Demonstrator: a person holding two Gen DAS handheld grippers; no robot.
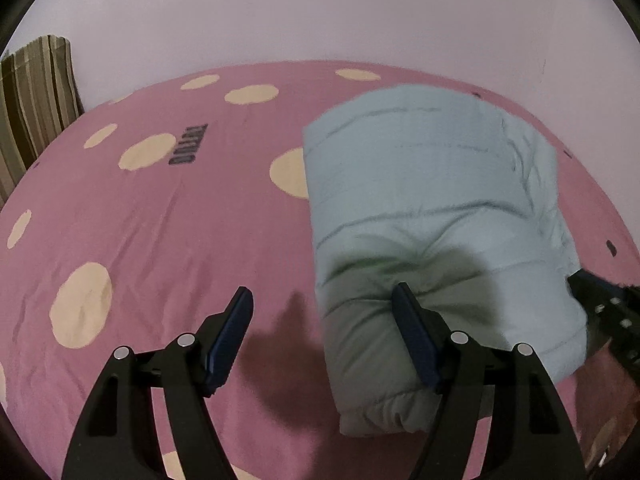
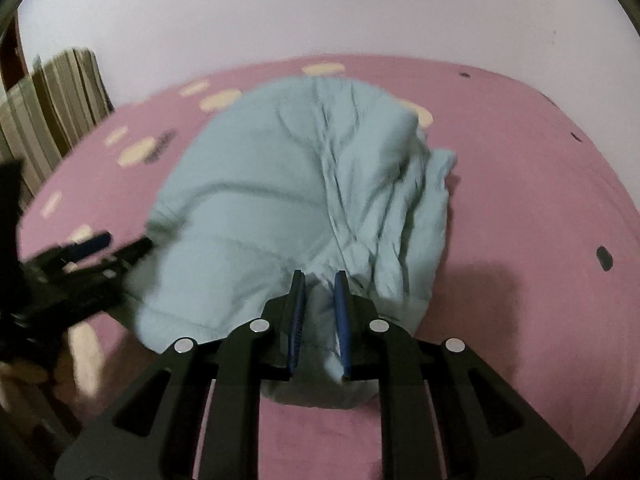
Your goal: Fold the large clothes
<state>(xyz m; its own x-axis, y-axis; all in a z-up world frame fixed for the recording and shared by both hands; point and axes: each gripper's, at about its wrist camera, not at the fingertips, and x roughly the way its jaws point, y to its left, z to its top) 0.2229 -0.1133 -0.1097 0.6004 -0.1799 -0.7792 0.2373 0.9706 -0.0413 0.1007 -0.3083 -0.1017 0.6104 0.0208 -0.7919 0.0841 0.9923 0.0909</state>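
While the pale blue quilted jacket [image 1: 432,208] lies bunched on the pink bedsheet [image 1: 168,240] with cream dots, the right gripper [image 2: 320,280] pinches a fold of its near edge between narrow jaws. The left gripper [image 1: 322,294] stands wide with nothing pressed between its pads, its right finger lying over the jacket's left side. Dark block lettering [image 1: 188,146] is printed on the sheet (too distorted to read). A striped curtain [image 1: 36,108] hangs at far left.
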